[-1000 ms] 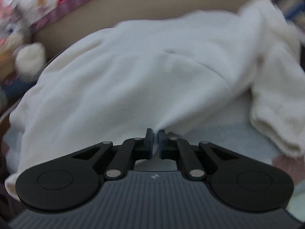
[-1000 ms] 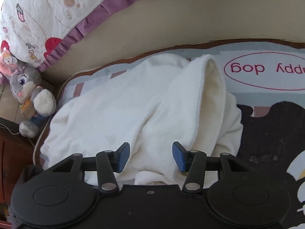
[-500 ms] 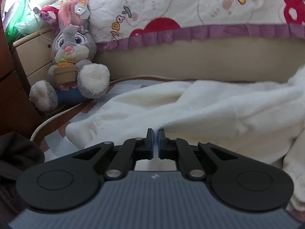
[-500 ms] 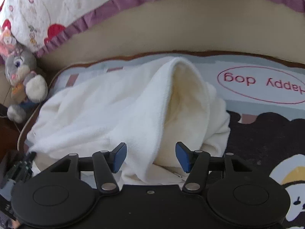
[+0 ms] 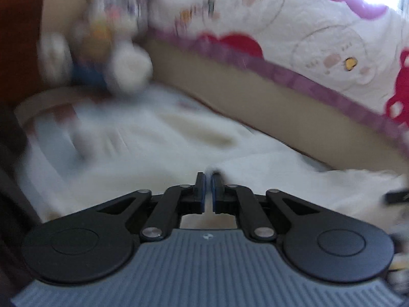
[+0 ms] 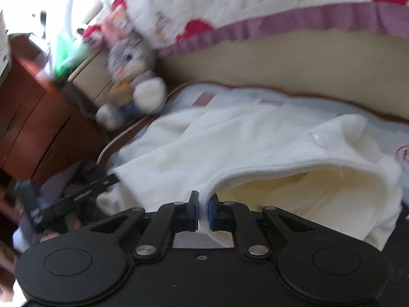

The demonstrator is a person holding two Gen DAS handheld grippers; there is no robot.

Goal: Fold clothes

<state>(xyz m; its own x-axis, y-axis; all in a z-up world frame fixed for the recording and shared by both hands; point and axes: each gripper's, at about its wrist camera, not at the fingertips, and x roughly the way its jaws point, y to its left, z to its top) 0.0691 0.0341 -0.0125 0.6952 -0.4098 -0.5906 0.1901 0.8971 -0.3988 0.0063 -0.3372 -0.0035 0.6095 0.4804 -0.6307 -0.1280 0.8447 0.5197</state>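
We find the left gripper (image 5: 208, 179) clenched on the near edge of the white fleece garment (image 6: 230, 140); a sliver of white shows between its pads, though that view is blurred. The right gripper (image 6: 203, 213) is clamped on the garment's hem, where the fabric stands open and shows its cream lining (image 6: 319, 197). The garment lies spread but rumpled across the printed mat (image 6: 281, 102).

We judge a fold to be in hand. To do it well, we would hold both pinches level, keep the hem taut between them, and lay the edge square — slack would let the thick pile bunch.

From left to right in the right wrist view: a wooden cabinet (image 6: 38, 112), a plush rabbit (image 6: 130, 76), then the quilt with its purple border (image 6: 281, 23) hanging over a beige bed side (image 6: 281, 58) — a crowded corner.
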